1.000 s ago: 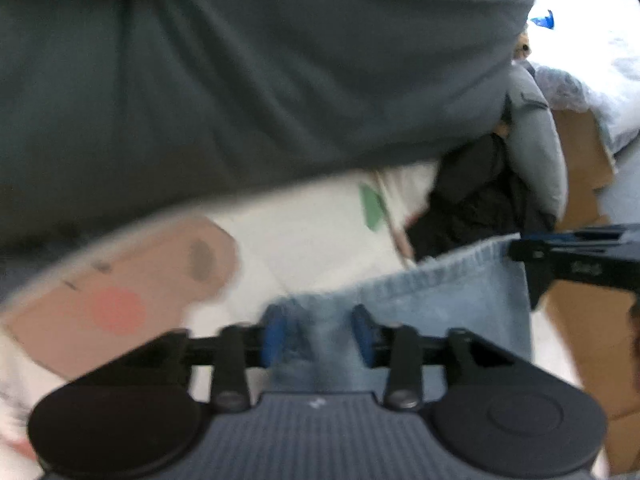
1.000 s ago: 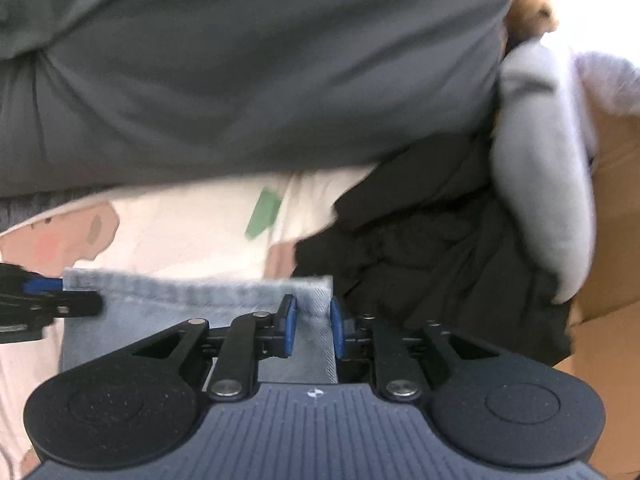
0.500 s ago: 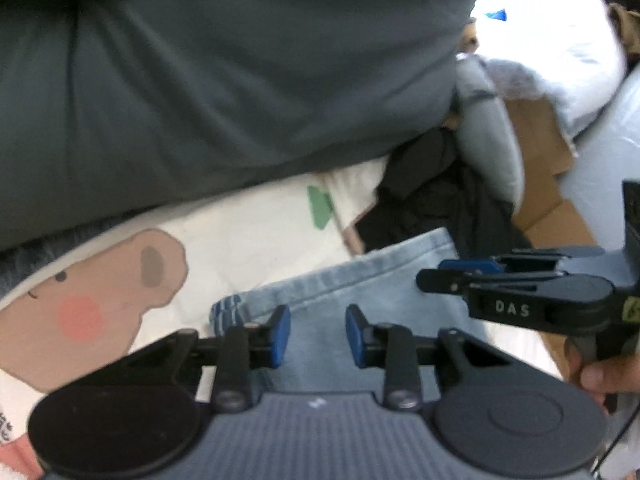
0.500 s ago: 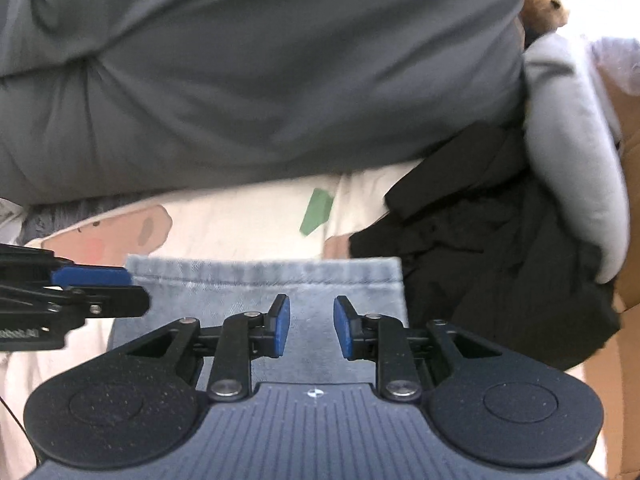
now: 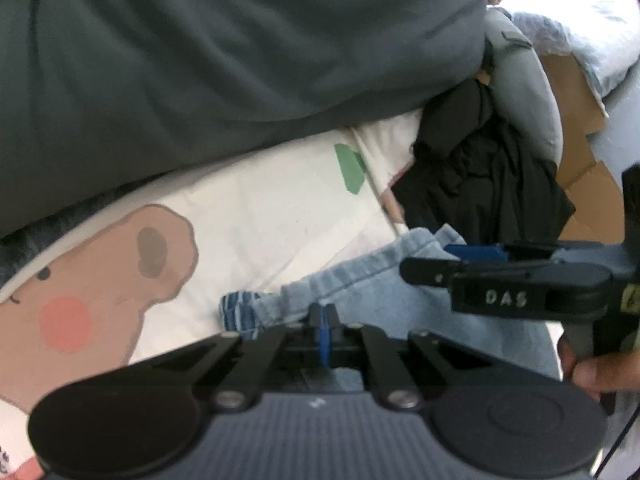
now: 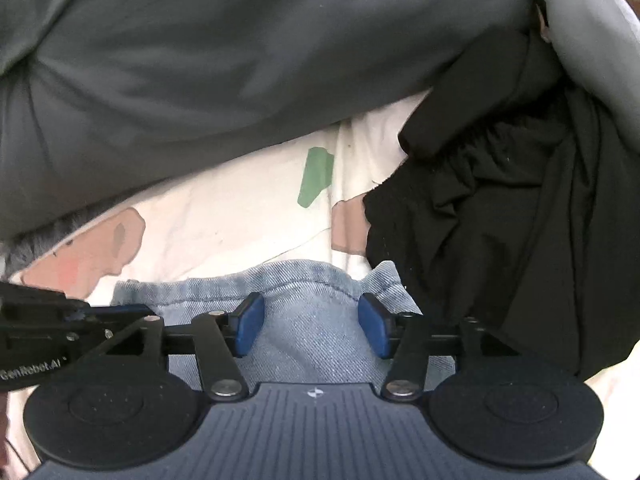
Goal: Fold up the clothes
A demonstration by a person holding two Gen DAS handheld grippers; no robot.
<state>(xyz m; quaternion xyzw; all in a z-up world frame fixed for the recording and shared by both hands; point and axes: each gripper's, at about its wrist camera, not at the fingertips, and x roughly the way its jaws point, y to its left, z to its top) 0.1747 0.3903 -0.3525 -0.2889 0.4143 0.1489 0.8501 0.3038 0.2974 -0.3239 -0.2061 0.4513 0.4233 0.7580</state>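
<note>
You can read two markings. In your left wrist view, the pale letters "DAS" stand on the black side of the right hand-held gripper [image 5: 448, 264], near where your hand [image 5: 600, 372] grips its handle. In your right wrist view, "GenRobot.AI" is printed in light letters on the black body of the left hand-held gripper [image 6: 116, 312], at the frame's left edge. A yellow label at the far right of your left wrist view is cut off and unreadable.

Bed sheet [image 6: 240, 216] w/ cartoon print: denim garment [image 6: 312, 320], black clothes [image 6: 500, 240], grey duvet [image 6: 240, 60] on it.
</note>
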